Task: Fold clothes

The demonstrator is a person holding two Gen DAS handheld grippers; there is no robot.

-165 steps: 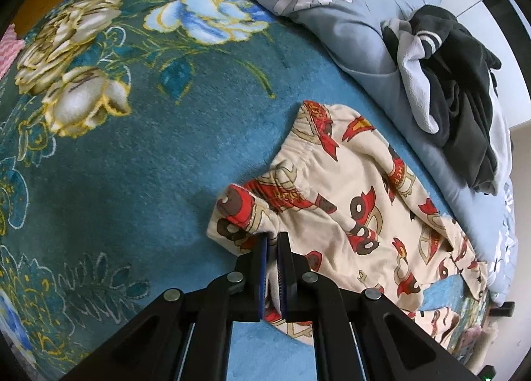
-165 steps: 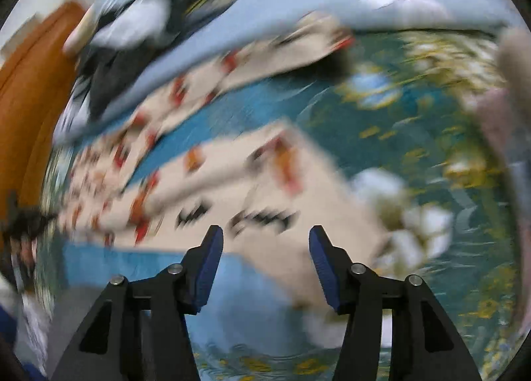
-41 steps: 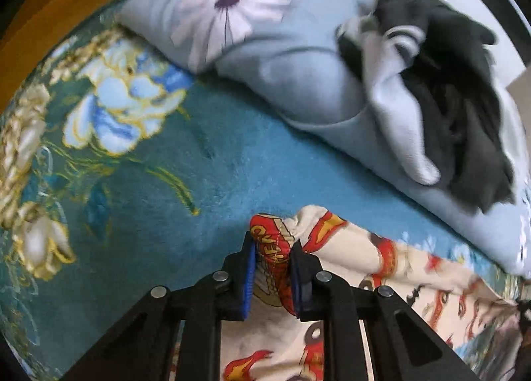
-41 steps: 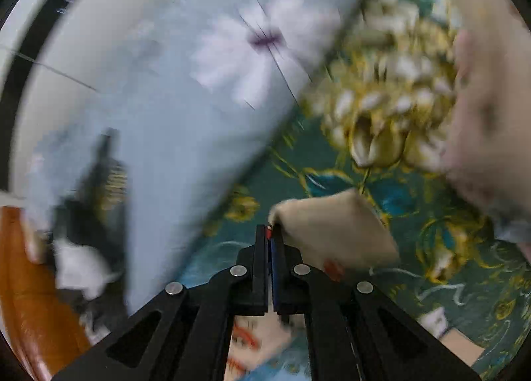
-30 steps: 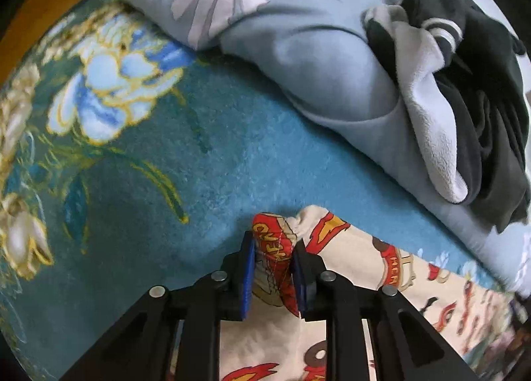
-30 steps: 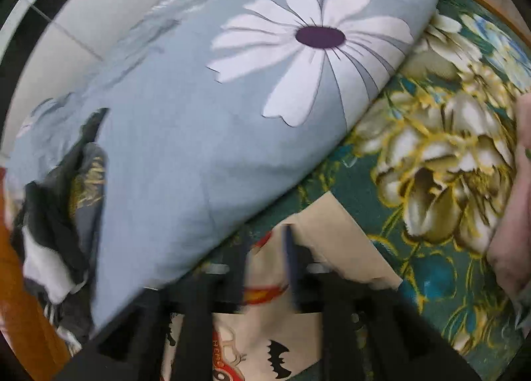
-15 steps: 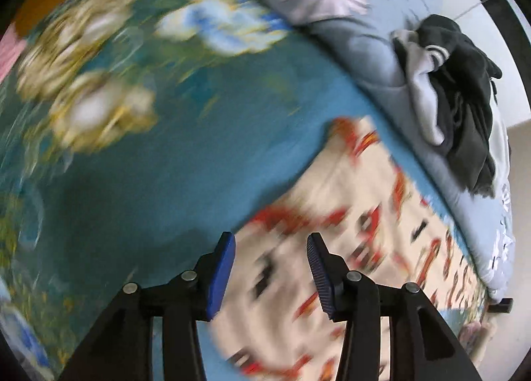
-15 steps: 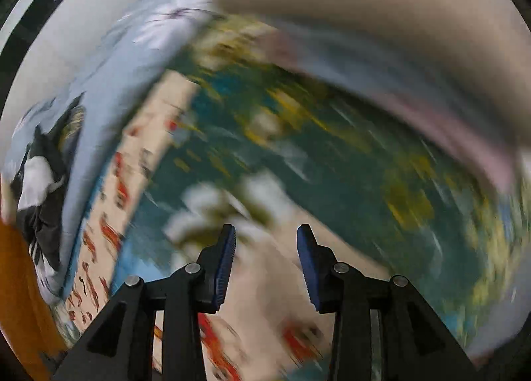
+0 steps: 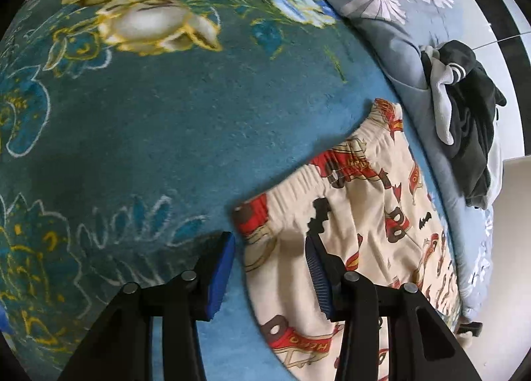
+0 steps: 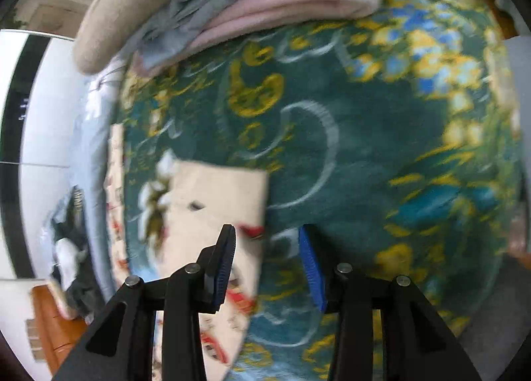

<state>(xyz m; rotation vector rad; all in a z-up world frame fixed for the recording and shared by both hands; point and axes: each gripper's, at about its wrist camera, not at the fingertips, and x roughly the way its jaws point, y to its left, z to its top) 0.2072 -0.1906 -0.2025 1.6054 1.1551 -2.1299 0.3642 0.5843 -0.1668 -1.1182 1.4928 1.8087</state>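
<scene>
Cream trousers with red cartoon prints [image 9: 358,222] lie flat on the teal flowered blanket [image 9: 149,135], waistband toward the upper left. My left gripper [image 9: 270,268] is open and empty, hovering over the near corner of the waistband. In the blurred right wrist view the trousers [image 10: 212,208] lie left of centre. My right gripper [image 10: 267,265] is open and empty, with its left finger over the cloth's edge.
A grey-blue flowered quilt [image 9: 381,26] runs along the far side with a dark and white garment [image 9: 464,109] heaped on it. A stack of folded pink, grey and beige clothes [image 10: 232,3] sits at the top of the right wrist view.
Both grippers were shut on the trousers' waistband a second ago. They have let go, opened and pulled back; the trousers now lie flat on the blanket.
</scene>
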